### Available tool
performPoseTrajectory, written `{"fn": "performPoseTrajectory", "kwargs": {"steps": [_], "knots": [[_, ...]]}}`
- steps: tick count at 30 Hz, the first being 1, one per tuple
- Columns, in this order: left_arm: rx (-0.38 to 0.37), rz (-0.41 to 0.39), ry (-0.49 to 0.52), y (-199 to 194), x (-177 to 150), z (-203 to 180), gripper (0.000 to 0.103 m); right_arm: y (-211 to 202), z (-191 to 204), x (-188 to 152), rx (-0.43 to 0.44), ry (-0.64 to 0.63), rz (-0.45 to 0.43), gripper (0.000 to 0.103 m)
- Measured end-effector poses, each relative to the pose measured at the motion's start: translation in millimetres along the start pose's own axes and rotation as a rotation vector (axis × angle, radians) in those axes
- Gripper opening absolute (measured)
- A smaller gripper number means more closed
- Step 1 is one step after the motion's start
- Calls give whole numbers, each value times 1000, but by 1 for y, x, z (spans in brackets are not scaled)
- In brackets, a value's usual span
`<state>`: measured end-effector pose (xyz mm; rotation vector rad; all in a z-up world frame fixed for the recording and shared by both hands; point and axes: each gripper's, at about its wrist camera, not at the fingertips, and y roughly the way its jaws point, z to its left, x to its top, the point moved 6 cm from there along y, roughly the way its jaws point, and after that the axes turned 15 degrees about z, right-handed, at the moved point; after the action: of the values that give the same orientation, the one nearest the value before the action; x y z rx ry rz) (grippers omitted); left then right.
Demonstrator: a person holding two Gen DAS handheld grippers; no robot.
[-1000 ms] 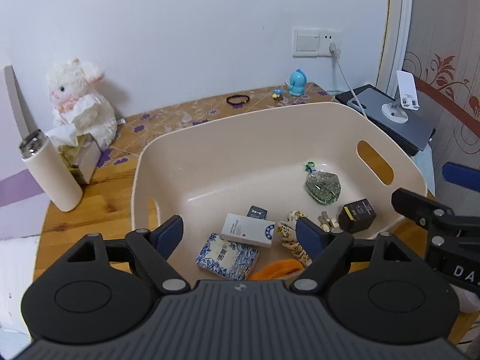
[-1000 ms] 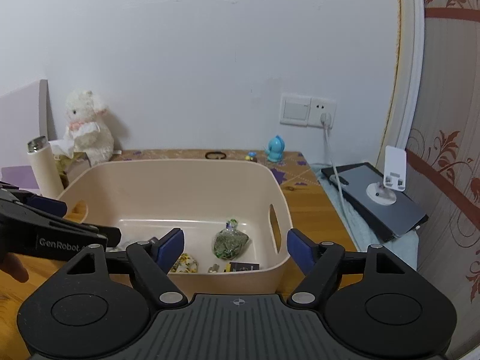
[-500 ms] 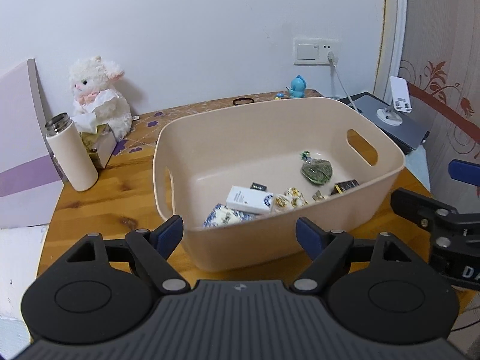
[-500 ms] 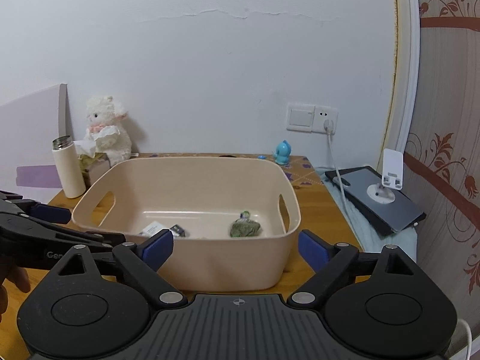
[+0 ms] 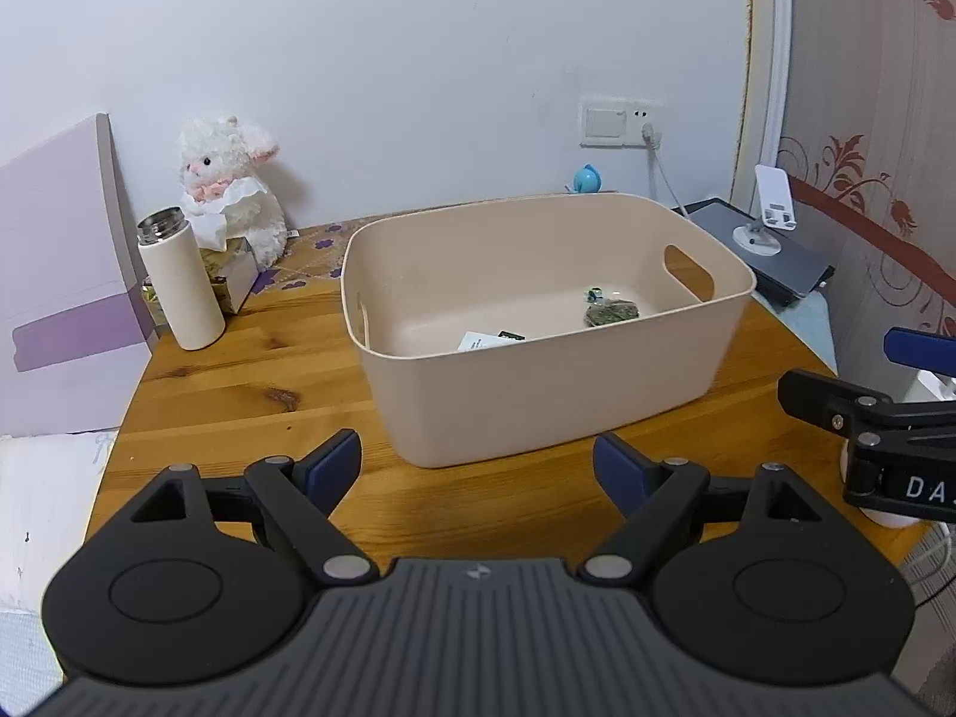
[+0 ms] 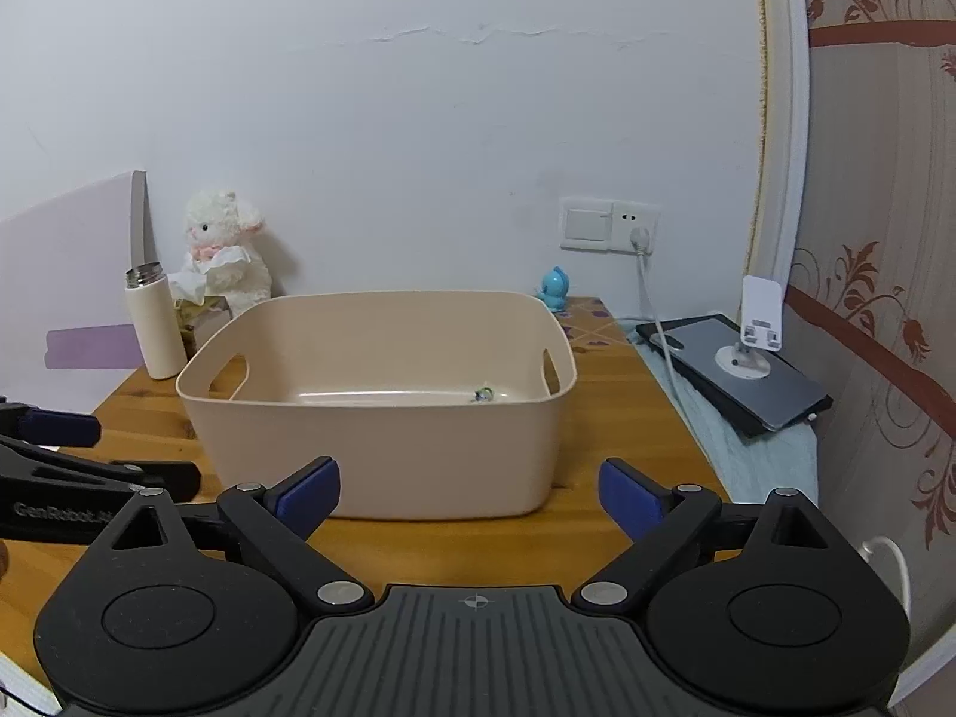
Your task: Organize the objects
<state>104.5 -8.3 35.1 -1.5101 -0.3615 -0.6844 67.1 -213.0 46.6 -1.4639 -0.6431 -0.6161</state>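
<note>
Both the left claw point(image 5: 478, 466) and the right claw point(image 6: 469, 496) have drawn back from over the beige bin point(image 5: 538, 400) to the table's point(image 5: 251, 382) near edge, wide and empty, the small items point(image 5: 609, 312) lying inside, so the sorting looks finished.
</note>
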Motion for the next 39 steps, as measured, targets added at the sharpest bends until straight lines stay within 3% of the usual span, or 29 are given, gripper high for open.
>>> {"fn": "performPoseTrajectory", "kwargs": {"steps": [13, 24, 39], "knots": [[-23, -57, -33, -43, -38, 3, 87, -31, 9, -41, 3, -1, -14, 99], [-37, -45, -84, -66, -73, 16, 89, -55, 17, -63, -23, -51, -6, 100], [-29, -2, -43, -70, -95, 11, 90, -65, 27, -73, -21, -74, -3, 101]]}}
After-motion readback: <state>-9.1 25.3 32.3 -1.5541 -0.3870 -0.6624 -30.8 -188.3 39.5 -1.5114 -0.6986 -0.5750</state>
